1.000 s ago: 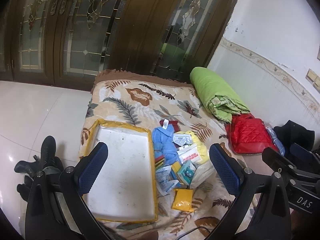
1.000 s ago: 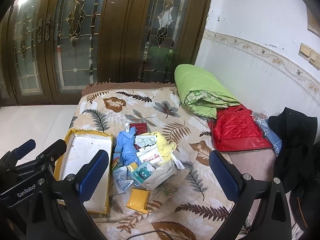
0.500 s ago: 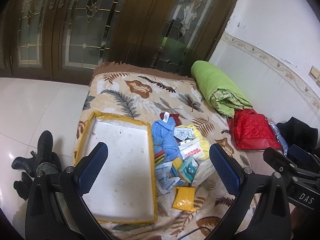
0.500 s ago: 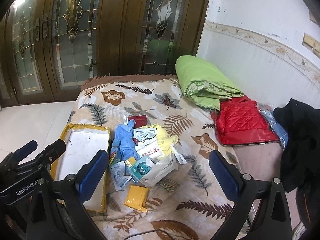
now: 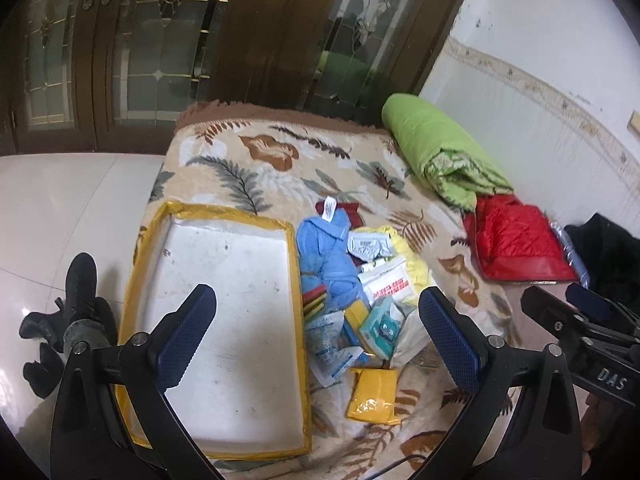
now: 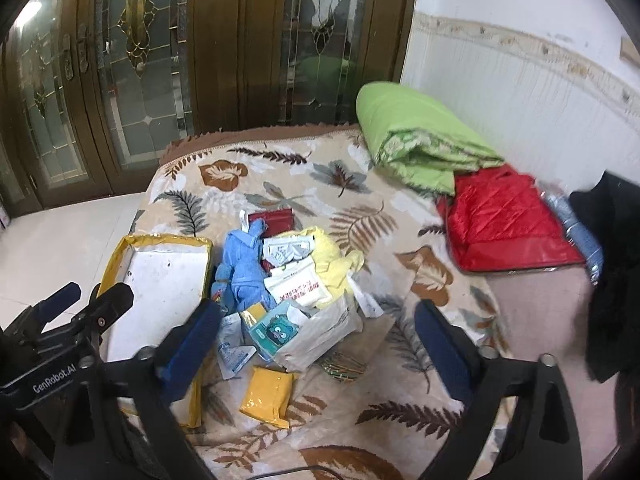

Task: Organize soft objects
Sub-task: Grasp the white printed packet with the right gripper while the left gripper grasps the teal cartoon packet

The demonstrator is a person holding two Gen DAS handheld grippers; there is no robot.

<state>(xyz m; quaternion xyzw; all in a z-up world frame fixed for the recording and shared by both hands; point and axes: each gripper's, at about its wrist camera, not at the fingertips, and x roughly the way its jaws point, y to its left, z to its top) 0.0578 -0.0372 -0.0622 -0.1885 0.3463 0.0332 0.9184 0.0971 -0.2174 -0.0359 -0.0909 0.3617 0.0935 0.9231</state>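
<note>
A pile of soft things lies on a leaf-patterned blanket [image 5: 256,168]: a blue cloth [image 5: 326,256] [image 6: 244,264], a yellow cloth [image 6: 332,260], white packets [image 5: 386,280], a teal tissue pack [image 5: 380,332] [image 6: 276,330] and a yellow pouch [image 5: 374,394] [image 6: 268,394]. A white tray with yellow rim [image 5: 224,320] [image 6: 160,272] lies left of the pile. My left gripper [image 5: 316,332] is open and empty above the tray's right edge. My right gripper [image 6: 316,344] is open and empty above the pile.
A rolled green quilt [image 5: 440,156] [image 6: 416,136] and a red quilted bag [image 5: 520,240] [image 6: 504,220] lie at the back right by the wall. Black clothing [image 6: 616,272] hangs at the right. Black shoes [image 5: 76,308] sit on the tiled floor. Wooden glass doors [image 5: 200,40] stand behind.
Both grippers have moved slightly closer to the pile and tilted downward. Both stay open and empty; nothing on the blanket has moved.
</note>
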